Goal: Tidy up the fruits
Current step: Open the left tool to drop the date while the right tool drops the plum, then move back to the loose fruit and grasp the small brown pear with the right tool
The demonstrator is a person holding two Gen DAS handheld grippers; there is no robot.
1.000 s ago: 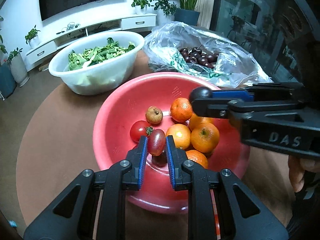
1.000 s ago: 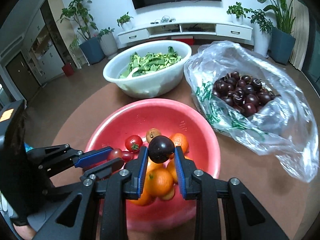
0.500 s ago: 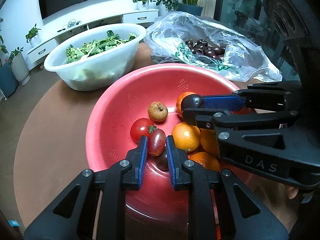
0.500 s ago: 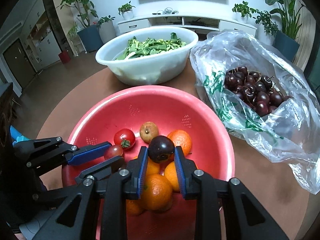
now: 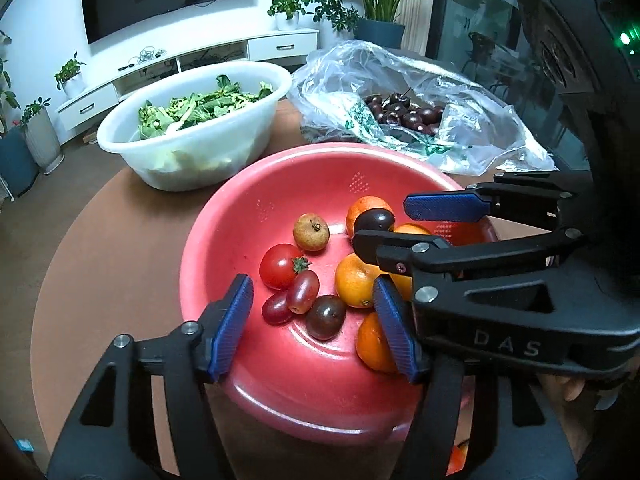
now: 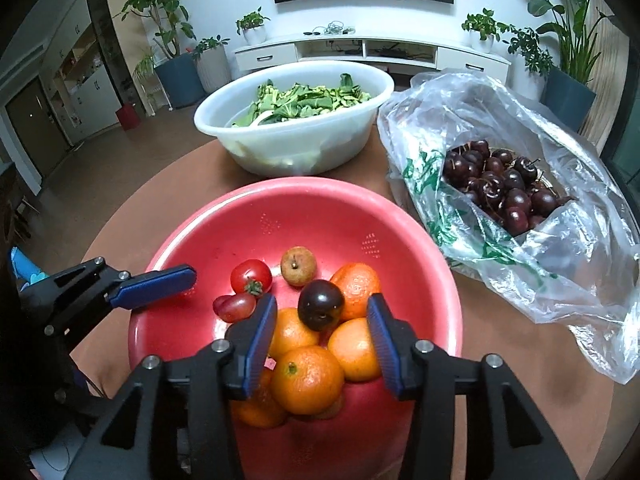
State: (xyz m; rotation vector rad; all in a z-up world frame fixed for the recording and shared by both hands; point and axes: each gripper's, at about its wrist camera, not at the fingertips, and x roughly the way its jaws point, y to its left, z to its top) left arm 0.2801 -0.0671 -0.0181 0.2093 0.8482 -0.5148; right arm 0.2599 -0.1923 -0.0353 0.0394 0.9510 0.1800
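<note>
A red bowl holds several oranges, a round tomato, a brownish fruit, small oblong red tomatoes and dark plums. My left gripper hangs over the bowl's near side with its jaws opening. An oblong red tomato lies in the bowl between the pads, touching neither. My right gripper is also opening. A dark plum rests on the oranges between its pads, free of both.
A white basin of green leaves stands behind the bowl. A clear plastic bag of dark cherries lies at the right. All sit on a round brown table. A hand holds the right gripper.
Both grippers have opened. The oblong red tomato left the left pads and lies in the bowl. The dark plum left the right pads and sits on the oranges.
</note>
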